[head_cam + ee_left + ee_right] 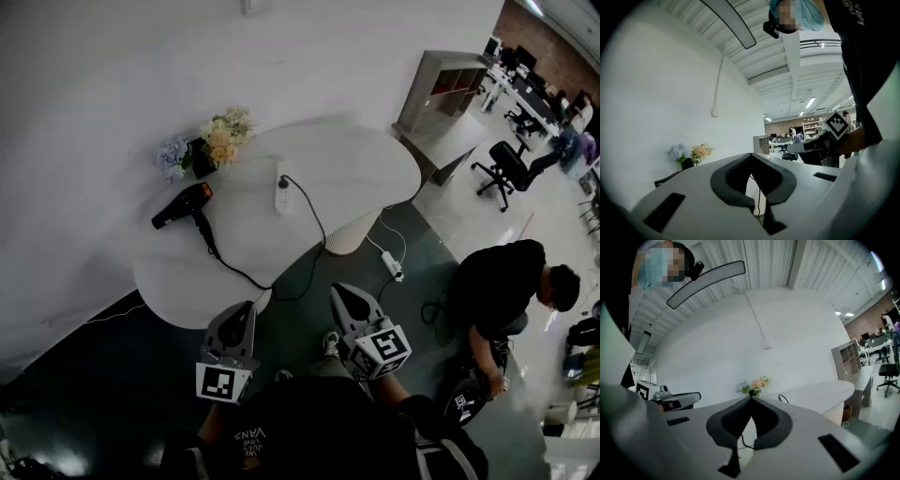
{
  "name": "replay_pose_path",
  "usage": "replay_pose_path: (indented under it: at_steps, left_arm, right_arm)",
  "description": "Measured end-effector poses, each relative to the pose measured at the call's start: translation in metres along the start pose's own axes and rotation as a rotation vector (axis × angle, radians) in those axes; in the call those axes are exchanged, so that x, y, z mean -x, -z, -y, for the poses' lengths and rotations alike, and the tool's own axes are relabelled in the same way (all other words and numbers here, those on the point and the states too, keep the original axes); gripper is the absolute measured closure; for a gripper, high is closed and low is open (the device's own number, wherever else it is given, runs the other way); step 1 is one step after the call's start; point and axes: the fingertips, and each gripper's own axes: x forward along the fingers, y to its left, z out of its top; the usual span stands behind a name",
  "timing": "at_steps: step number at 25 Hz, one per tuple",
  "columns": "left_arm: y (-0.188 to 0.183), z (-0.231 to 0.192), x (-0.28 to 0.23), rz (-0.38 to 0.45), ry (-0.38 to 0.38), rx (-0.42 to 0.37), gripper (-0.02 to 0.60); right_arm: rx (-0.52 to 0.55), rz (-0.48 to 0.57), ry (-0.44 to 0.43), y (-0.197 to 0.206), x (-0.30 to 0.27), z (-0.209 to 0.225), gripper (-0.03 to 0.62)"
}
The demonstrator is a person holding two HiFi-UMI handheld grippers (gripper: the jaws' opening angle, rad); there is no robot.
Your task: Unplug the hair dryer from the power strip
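Note:
In the head view a black hair dryer with an orange end lies on the left of the white table. Its black cord runs down to the table's front edge and back up to a white power strip at the table's middle, where the plug sits. My left gripper and right gripper are held level side by side in front of my body, short of the table's front edge. Both are shut and empty, their jaws meeting at the tips in each gripper view.
A vase of flowers stands at the table's back by the wall. A second power strip with a cable lies on the floor right of the table. A person crouches at the right. An office chair and a shelf stand beyond.

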Motion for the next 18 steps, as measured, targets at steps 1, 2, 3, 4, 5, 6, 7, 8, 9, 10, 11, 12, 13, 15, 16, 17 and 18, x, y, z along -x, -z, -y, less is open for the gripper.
replay_pose_path:
  at_steps: [1, 2, 3, 4, 5, 6, 7, 8, 9, 10, 11, 12, 13, 15, 16, 17, 18]
  left_arm:
    - [-0.001, -0.001, 0.001, 0.004, 0.0, -0.001, 0.563]
    - [-0.003, -0.002, 0.001, 0.008, 0.001, -0.001, 0.563]
    - [-0.003, -0.003, 0.002, 0.011, 0.003, -0.001, 0.563]
    - [-0.004, -0.003, 0.003, 0.012, 0.006, 0.0, 0.563]
    - [-0.003, -0.003, 0.004, 0.011, 0.011, 0.003, 0.563]
    - [-0.001, -0.002, 0.004, 0.009, 0.015, 0.004, 0.563]
    - [0.0, -0.001, 0.004, 0.009, 0.018, 0.004, 0.563]
    - [-0.001, 0.0, 0.002, 0.014, 0.021, 0.005, 0.563]
    - [-0.001, 0.002, -0.001, 0.019, 0.023, 0.009, 0.563]
    - [-0.002, 0.003, -0.004, 0.021, 0.027, 0.011, 0.563]
    - [-0.002, 0.004, -0.008, 0.022, 0.029, 0.011, 0.561]
    - [-0.002, 0.005, -0.012, 0.024, 0.029, 0.008, 0.561]
    - [-0.002, 0.006, -0.017, 0.023, 0.026, 0.004, 0.549]
    - [0.002, 0.006, -0.029, 0.015, 0.017, 0.006, 0.521]
    - [0.003, 0.006, -0.036, 0.012, 0.011, 0.012, 0.504]
    - [0.005, 0.005, -0.043, 0.01, 0.004, 0.017, 0.498]
    - [0.007, 0.005, -0.05, 0.007, -0.002, 0.018, 0.497]
  right_arm:
    - [0.002, 0.001, 0.005, 0.0, 0.0, -0.001, 0.553]
    - [0.003, 0.002, 0.009, -0.001, 0.0, -0.003, 0.553]
    - [0.004, 0.003, 0.013, -0.001, 0.0, -0.004, 0.553]
    - [0.003, 0.002, 0.017, -0.002, 0.0, -0.005, 0.553]
    - [-0.004, 0.004, 0.02, -0.002, 0.0, -0.006, 0.553]
    - [-0.016, 0.012, 0.023, -0.003, 0.0, -0.005, 0.551]
    - [-0.027, 0.022, 0.024, -0.003, 0.001, -0.004, 0.549]
    - [-0.031, 0.026, 0.023, -0.003, 0.001, -0.001, 0.549]
    - [-0.032, 0.025, 0.021, -0.002, 0.001, 0.002, 0.549]
    - [-0.032, 0.022, 0.018, -0.002, 0.0, 0.005, 0.548]
    - [-0.032, 0.022, 0.013, -0.003, -0.001, 0.008, 0.548]
    - [-0.031, 0.024, 0.007, -0.005, -0.003, 0.011, 0.546]
    - [-0.028, 0.022, 0.003, -0.007, -0.004, 0.014, 0.542]
    - [-0.025, 0.014, -0.006, -0.008, -0.009, 0.025, 0.523]
    - [-0.027, 0.007, -0.011, -0.008, -0.013, 0.031, 0.507]
    - [-0.029, -0.004, -0.014, -0.008, -0.018, 0.037, 0.495]
    - [-0.029, -0.016, -0.016, -0.008, -0.022, 0.044, 0.482]
